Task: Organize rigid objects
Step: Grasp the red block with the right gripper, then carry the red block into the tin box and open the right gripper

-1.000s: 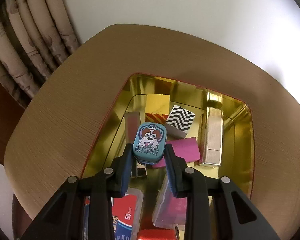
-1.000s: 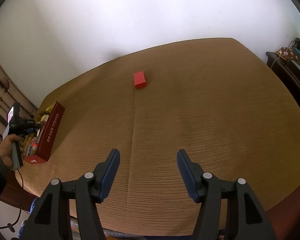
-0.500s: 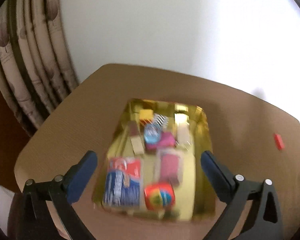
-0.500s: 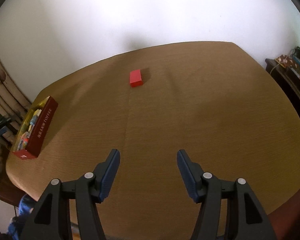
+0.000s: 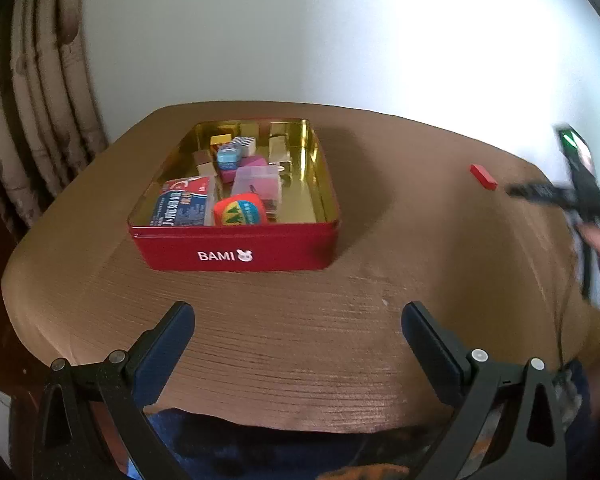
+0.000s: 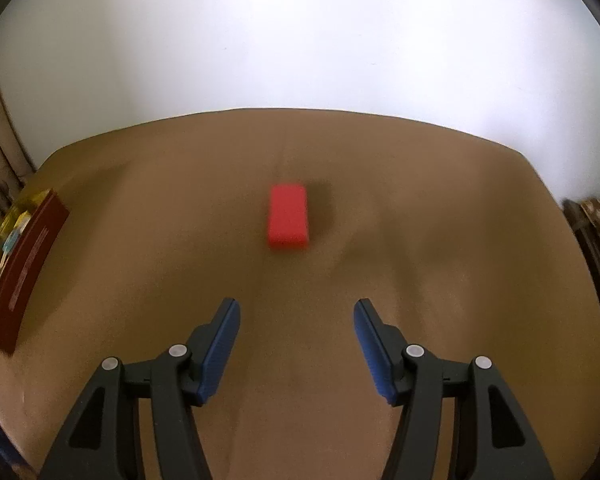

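Lying flat mid-tabletop, red block (image 6: 288,216), long axis toward the far edge. Spread wide and empty, right gripper (image 6: 297,312) facing it; left gripper (image 5: 298,318) likewise parted, facing red tin (image 5: 236,246) near the left edge.

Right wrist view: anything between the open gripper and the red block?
Nothing. In the right wrist view only bare table lies between the right gripper and the red block.

A home room is showing here. Patterned curtains (image 5: 40,92) are hanging beside a brown table (image 5: 300,320), against a plain white wall (image 6: 300,40).
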Demonstrator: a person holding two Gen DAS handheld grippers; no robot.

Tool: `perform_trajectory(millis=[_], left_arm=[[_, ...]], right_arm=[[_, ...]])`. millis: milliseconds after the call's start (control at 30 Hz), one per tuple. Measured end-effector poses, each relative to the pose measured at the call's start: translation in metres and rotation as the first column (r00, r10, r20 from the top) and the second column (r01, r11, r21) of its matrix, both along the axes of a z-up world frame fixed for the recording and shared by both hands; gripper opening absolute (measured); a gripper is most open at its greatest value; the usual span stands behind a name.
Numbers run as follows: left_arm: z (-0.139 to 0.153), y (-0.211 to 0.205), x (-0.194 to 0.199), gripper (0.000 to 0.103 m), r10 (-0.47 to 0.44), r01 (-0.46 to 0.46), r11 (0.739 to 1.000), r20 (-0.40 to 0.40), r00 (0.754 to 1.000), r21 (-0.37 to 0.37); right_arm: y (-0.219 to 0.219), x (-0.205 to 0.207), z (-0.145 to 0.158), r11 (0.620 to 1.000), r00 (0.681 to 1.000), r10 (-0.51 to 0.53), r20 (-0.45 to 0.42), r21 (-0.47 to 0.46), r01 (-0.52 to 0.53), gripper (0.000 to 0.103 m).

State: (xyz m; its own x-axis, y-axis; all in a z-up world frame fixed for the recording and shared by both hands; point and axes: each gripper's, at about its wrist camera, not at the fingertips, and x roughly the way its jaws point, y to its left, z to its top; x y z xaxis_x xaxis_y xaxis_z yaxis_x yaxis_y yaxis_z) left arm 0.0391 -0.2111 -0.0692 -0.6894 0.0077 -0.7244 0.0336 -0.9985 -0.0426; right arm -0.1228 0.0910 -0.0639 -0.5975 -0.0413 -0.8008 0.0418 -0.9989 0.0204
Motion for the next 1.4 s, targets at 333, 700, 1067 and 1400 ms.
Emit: perform_trajectory(millis=[333,700,1067,1400], left_arm=[[0.0,0.006,-0.004,0.102,-0.042,0.042,0.999,0.017,0.999,0.016],[0.004,0.009,0.0,0.102,-0.035,0.035,0.999,-0.016,0.999,0.008],[0.023,0.012,0.023,0.102,-0.008,0.008,1.0,-0.097,0.995,0.001],[0.037,0.008,0.038,0.102,0.015,-0.015,1.0,-0.153,0.988,0.0]], right_arm=[[-0.023,-0.076,-0.027,0.996,0.998,0.033,0.061,0.087,-0.038,0.061],[-0.012,-0.055,-0.006,0.998,1.0,-0.003,-0.025,0.064,0.005,0.03],[-0.029,0.004,0.075,0.992,0.987,-0.06,-0.147,0.099,0.075,0.03],[-0.061,0.049,0.17,0.991,0.957,-0.027,-0.288,0.12,0.064,0.03]])
